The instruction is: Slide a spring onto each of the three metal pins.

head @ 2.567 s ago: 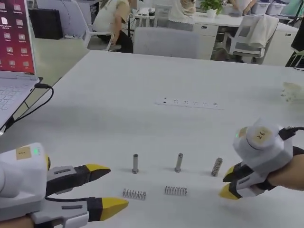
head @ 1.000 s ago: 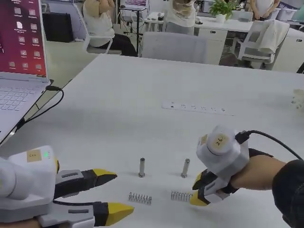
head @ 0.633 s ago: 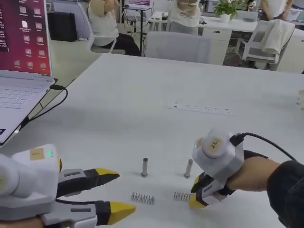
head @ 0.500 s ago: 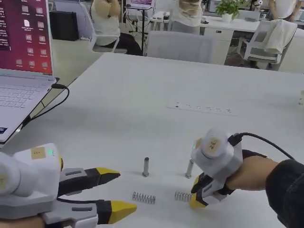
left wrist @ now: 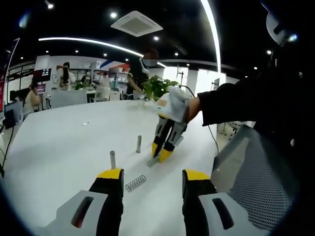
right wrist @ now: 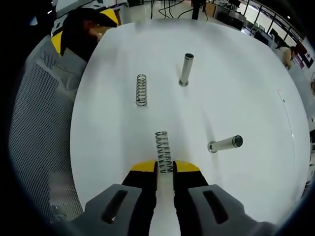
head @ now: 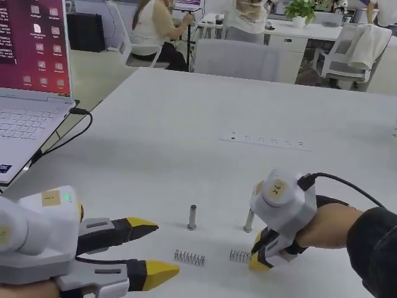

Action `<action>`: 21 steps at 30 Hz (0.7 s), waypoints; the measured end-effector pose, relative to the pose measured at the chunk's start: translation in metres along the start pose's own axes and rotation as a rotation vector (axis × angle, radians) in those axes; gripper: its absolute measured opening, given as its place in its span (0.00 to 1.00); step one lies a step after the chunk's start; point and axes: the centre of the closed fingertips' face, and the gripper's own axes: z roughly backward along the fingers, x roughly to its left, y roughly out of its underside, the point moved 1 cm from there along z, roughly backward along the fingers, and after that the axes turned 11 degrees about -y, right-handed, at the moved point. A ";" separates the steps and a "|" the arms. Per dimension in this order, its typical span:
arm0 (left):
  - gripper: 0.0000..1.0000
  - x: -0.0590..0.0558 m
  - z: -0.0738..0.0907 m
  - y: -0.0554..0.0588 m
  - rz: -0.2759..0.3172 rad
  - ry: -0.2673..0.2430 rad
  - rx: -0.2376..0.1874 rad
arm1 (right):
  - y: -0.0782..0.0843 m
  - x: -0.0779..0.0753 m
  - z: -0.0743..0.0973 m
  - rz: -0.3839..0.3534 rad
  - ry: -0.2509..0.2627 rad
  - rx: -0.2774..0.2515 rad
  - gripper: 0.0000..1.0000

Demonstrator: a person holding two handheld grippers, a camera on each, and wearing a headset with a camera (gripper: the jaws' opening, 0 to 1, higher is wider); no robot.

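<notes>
head — high, forward-down | gripper views — low, facing | shared: free spring (head: 190,257)

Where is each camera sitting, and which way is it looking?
Head view: on the person's head, looking down at the table; left gripper, right gripper and a sleeve show.
Left gripper view: on the left gripper, facing the right gripper; own jaws show.
Right gripper view: on the right gripper, facing the spring between its own jaws.
Both gripper views share two bare pins.
</notes>
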 end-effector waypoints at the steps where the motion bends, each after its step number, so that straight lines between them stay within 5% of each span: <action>1: 0.42 0.000 0.000 0.000 0.000 0.000 0.000 | 0.000 0.000 0.000 0.003 -0.002 -0.001 0.08; 10: 0.41 -0.001 0.000 0.000 -0.006 0.006 0.002 | -0.001 0.003 0.003 0.014 0.009 -0.008 0.08; 21: 0.40 0.001 0.000 -0.005 -0.029 0.021 0.011 | -0.007 0.014 0.028 0.043 0.024 -0.022 0.08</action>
